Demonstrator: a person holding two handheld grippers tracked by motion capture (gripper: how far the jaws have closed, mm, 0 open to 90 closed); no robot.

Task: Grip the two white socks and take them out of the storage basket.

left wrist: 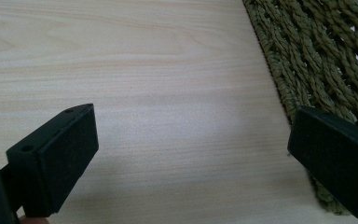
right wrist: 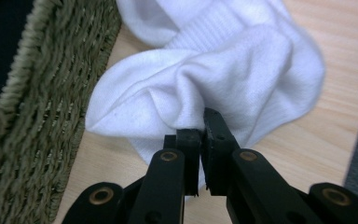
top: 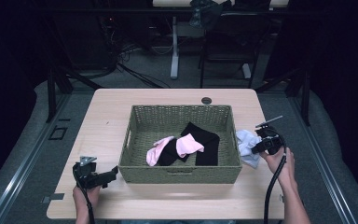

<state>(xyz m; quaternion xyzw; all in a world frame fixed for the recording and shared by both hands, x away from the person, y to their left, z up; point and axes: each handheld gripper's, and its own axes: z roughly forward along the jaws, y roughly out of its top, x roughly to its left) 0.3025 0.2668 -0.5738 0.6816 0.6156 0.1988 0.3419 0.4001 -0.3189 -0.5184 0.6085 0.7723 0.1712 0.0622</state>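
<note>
A white sock point(right wrist: 223, 70) lies bunched on the table just right of the woven basket point(right wrist: 32, 116). My right gripper point(right wrist: 201, 123) is shut on a fold of this sock. From above, the white sock point(top: 246, 142) rests by the basket's right wall with the right gripper point(top: 260, 147) at its edge. Inside the basket point(top: 135, 140) lie pink socks point(top: 189, 143) and black socks point(top: 207, 140). My left gripper point(top: 113, 173) rests on the table by the basket's front left corner. Its jaws stand wide open over bare wood, nothing between them point(left wrist: 191, 149).
The light wooden table point(top: 107, 116) has a round cable hole point(top: 206, 100) at the back. The basket wall point(left wrist: 317, 60) sits close to my left gripper's right jaw. Chairs and desk legs stand on the floor beyond the table.
</note>
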